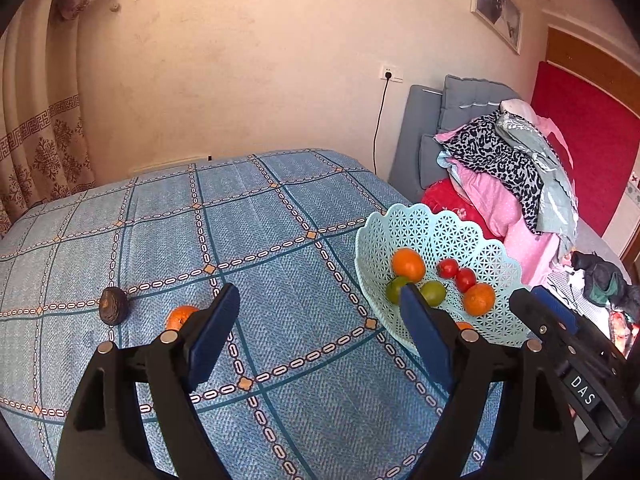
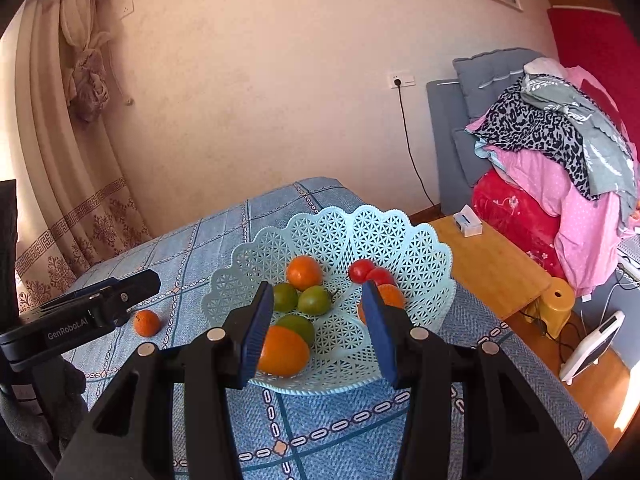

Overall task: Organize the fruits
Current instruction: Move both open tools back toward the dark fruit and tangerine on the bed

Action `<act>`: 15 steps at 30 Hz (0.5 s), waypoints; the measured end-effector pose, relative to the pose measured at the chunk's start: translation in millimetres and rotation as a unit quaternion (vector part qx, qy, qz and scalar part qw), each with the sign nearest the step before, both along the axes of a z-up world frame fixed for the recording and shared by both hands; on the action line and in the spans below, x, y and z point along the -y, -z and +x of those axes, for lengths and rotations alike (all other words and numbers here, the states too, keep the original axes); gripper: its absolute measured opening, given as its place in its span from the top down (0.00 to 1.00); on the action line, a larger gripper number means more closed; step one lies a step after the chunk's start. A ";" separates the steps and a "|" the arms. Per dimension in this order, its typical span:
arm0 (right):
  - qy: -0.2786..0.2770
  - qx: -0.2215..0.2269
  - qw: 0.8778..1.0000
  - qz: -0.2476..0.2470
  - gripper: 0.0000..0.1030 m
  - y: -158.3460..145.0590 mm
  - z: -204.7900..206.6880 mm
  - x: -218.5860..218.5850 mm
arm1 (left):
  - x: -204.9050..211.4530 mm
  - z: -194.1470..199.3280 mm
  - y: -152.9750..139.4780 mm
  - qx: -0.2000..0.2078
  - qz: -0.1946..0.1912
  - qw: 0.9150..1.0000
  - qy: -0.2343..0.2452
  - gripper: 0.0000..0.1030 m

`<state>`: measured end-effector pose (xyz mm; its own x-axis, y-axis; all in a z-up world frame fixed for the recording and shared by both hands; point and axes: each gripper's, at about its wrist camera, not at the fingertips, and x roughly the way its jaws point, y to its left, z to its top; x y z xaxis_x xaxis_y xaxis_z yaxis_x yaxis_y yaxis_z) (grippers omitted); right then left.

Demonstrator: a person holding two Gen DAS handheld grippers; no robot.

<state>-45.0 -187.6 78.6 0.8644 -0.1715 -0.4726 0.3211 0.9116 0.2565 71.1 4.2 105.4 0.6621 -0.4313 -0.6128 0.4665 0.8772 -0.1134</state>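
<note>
Two claws: both were spread wide, and neither gripped anything.
Left claw (image 1: pixel 316 312): it hung above the blue checked cloth (image 1: pixel 280 240) on the counter, its blue pads apart, with bare cloth between them.
Right claw (image 2: pixel 318 316): it hovered over the near rim of the basket (image 2: pixel 420 248), released, pads either side of the fruit but touching none that could be seen.
Basket: pale green lattice plastic with a scalloped edge, it sat on the cloth near the counter's right edge.
Fruit in the basket: in the right wrist view, one orange (image 2: pixel 304 272) lay toward the back, a larger orange (image 2: pixel 282 350) at the front, and a third orange (image 2: pixel 390 296) sat partly hidden behind the right pad.
Green fruit: two limes (image 2: pixel 314 300) lay side by side in the middle, and a third green one (image 2: pixel 298 328) touched the front orange.
Red fruit: two tomatoes (image 2: pixel 362 270) pressed together at the back right of the basket.
Loose fruit: a small orange (image 1: pixel 180 316) lay on the cloth just left of the left claw, partly covered by its finger; a dark avocado (image 1: pixel 114 306) lay near it, farther left.
Surroundings: a low wooden table (image 2: pixel 492 264) stood beside the counter, with a heap of clothes (image 2: pixel 560 152) behind.
</note>
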 end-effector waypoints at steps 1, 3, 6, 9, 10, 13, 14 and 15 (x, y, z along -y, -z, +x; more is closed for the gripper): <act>-0.004 -0.002 1.000 0.000 0.55 0.5 0.9 -2.4 | -3.6 1.0 -0.1 -0.001 0.000 1.000 -0.004 0.19; -0.013 -0.004 1.000 -0.002 0.55 0.5 2.1 -7.8 | -10.4 2.5 -0.4 -0.002 0.000 1.000 -0.011 0.19; -0.026 -0.005 1.000 -0.005 0.55 -0.3 4.4 -17.8 | -21.2 5.3 -1.1 -0.001 -0.001 1.000 -0.021 0.19; -0.038 -0.006 0.999 -0.007 0.55 -0.8 6.6 -27.3 | -31.1 7.4 -2.7 -0.001 -0.005 0.999 -0.032 0.19; -0.042 -0.007 0.999 -0.008 0.55 -1.0 7.0 -30.4 | -34.6 8.3 -3.2 0.000 -0.006 0.999 -0.035 0.19; -0.052 -0.009 0.999 -0.010 0.55 -1.2 8.8 -38.8 | -45.4 11.6 -3.8 -0.001 -0.010 0.999 -0.046 0.19; -0.055 -0.011 0.998 -0.011 0.55 -1.3 9.9 -41.2 | -49.0 12.6 -3.6 -0.002 -0.011 0.999 -0.051 0.19; -0.059 -0.012 0.998 -0.011 0.55 -1.4 11.1 -43.6 | -53.0 13.7 -3.1 -0.003 -0.011 0.998 -0.055 0.19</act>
